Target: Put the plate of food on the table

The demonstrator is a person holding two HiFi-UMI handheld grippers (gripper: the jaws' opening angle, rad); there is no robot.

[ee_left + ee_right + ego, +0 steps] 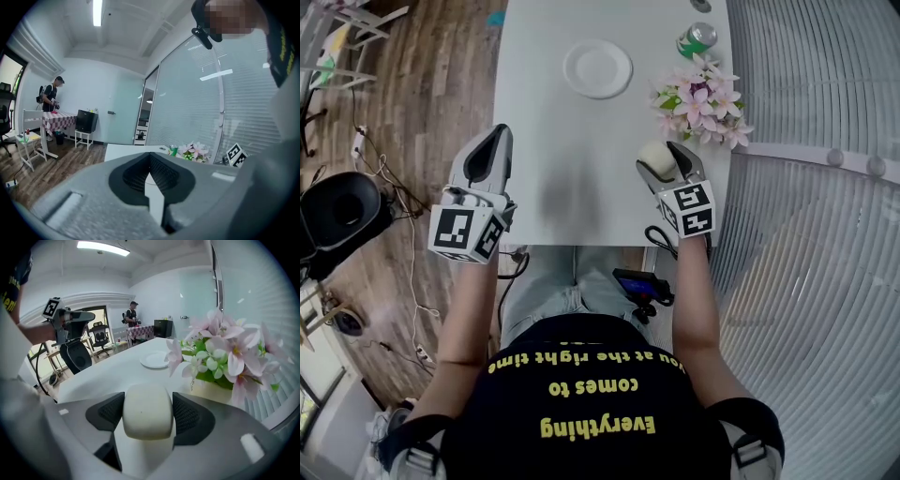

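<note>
An empty white plate (597, 68) (153, 360) lies at the far middle of the white table (553, 178). My right gripper (666, 157) (147, 423) is above the table's near right part, close to the flowers, shut on a cream, rounded bun (655, 153) (146, 401) that fills the space between its pads. My left gripper (498, 138) (150, 157) hovers over the table's near left edge. Its tips meet and hold nothing. The right gripper view also catches it at far left (75, 317).
A bunch of pink and white flowers (703, 101) (225, 352) and a green can (697, 39) (174, 150) stand at the table's right edge, beside a glass wall with blinds (825, 187). A black office chair (337, 211) and cables lie on the wooden floor at left. A person (50, 101) stands far back.
</note>
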